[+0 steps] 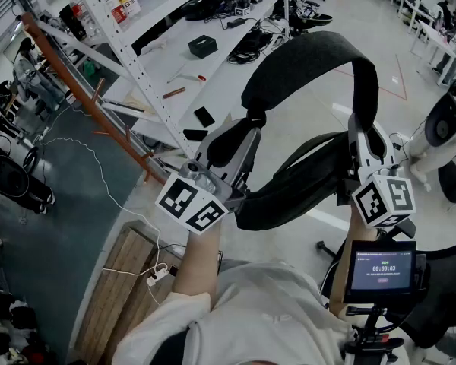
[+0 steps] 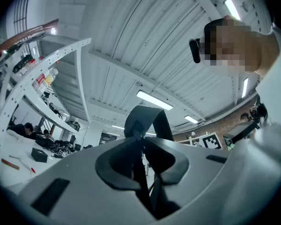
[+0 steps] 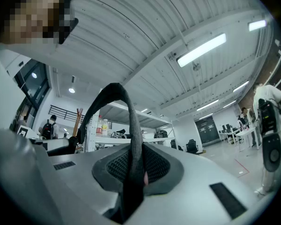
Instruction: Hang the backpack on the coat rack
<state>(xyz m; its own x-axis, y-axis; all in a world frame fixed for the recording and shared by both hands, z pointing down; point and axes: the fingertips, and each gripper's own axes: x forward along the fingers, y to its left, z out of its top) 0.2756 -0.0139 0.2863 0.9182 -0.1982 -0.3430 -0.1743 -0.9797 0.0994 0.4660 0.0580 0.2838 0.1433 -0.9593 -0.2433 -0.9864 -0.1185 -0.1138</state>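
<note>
A dark backpack (image 1: pixel 296 185) hangs in front of me in the head view, its padded strap (image 1: pixel 311 52) arching up between my two grippers. My left gripper (image 1: pixel 247 122) is shut on the left end of that arch, and in the left gripper view the strap (image 2: pixel 147 121) rises out of the closed left gripper (image 2: pixel 140 137). My right gripper (image 1: pixel 362 124) is shut on the right end; in the right gripper view the strap (image 3: pixel 114 95) runs pinched through the right gripper (image 3: pixel 136 161). I cannot make out a coat rack with certainty.
A white shelving rack (image 1: pixel 129 52) and an orange beam (image 1: pixel 83 90) stand at the left, with a white table (image 1: pixel 213 21) of tools and cables beyond. A wooden pallet (image 1: pixel 118 295) lies on the floor at lower left. A small screen (image 1: pixel 380 268) sits at lower right.
</note>
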